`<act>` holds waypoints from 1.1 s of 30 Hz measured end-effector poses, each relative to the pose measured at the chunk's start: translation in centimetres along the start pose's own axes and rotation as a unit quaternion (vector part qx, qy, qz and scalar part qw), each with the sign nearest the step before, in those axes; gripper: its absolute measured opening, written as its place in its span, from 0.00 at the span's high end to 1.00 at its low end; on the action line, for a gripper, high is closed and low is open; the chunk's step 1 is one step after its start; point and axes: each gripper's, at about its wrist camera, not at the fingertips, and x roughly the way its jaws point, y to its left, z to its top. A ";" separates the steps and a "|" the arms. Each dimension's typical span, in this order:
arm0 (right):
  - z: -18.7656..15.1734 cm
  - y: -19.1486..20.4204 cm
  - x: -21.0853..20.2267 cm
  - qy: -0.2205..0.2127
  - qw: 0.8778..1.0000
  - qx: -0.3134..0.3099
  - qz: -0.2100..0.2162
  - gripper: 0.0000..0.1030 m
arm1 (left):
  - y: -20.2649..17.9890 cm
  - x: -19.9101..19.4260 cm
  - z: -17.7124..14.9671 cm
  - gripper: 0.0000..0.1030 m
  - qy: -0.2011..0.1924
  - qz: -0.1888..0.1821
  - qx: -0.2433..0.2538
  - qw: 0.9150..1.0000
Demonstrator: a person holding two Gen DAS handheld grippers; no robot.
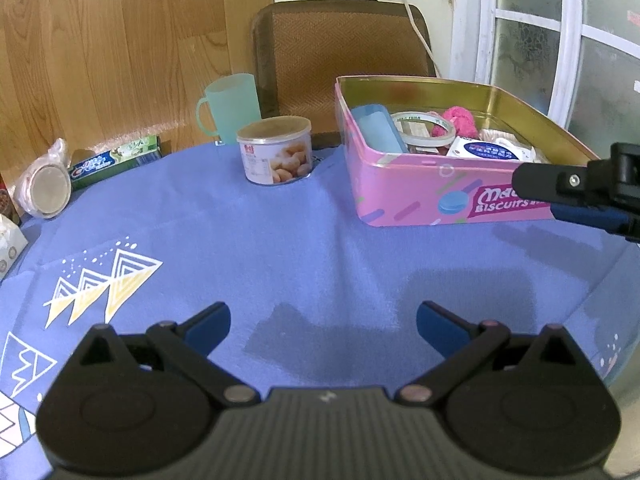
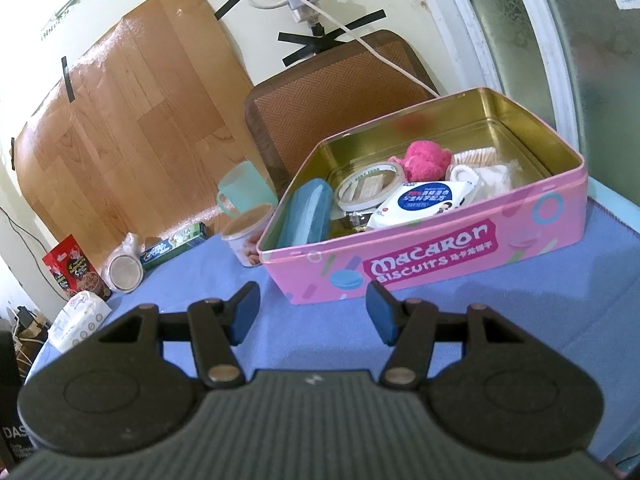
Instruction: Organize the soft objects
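Observation:
A pink macaron biscuit tin [image 1: 404,196] [image 2: 440,264] stands open on the blue cloth. Inside lie a pink fluffy scrunchie [image 1: 458,120] [image 2: 424,158], a wet-wipes pack [image 1: 488,150] [image 2: 420,202], a tape roll [image 1: 424,128] [image 2: 370,186], a blue case [image 1: 378,128] [image 2: 308,216] and white soft items [image 2: 496,178]. My left gripper [image 1: 323,322] is open and empty above bare cloth, well in front of the tin. My right gripper [image 2: 313,310] is open and empty just before the tin's front wall; it also shows at the right edge of the left wrist view [image 1: 576,192].
A snack can [image 1: 276,150] [image 2: 246,240], a teal mug [image 1: 230,108] [image 2: 240,188], a toothpaste box [image 1: 116,160] [image 2: 174,248], a bagged round container [image 1: 46,188] [image 2: 122,268], a red snack box [image 2: 76,270] and a white packet [image 2: 78,320] stand left. A brown chair back [image 1: 340,64] rises behind.

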 end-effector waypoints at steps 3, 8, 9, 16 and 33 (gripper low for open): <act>-0.1 0.3 -0.1 -0.002 1.000 0.000 -0.001 0.40 | 0.0 -0.1 0.1 0.00 0.001 0.003 -0.001 1.000; -0.2 0.4 -0.1 -0.006 1.000 -0.004 -0.006 0.37 | 0.4 -0.6 0.2 0.00 -0.012 0.013 -0.006 1.000; -0.2 0.5 -0.1 -0.009 1.000 -0.007 -0.006 0.37 | 0.6 -0.7 0.2 0.00 -0.015 0.013 -0.006 1.000; -0.2 1.3 -0.4 -0.026 0.999 -0.031 -0.014 0.36 | 1.9 -1.5 0.8 0.00 -0.038 0.028 -0.019 0.999; -0.1 1.9 -0.3 -0.036 0.998 -0.047 -0.014 0.36 | 4.2 -2.4 1.2 0.00 -0.058 0.057 -0.045 0.996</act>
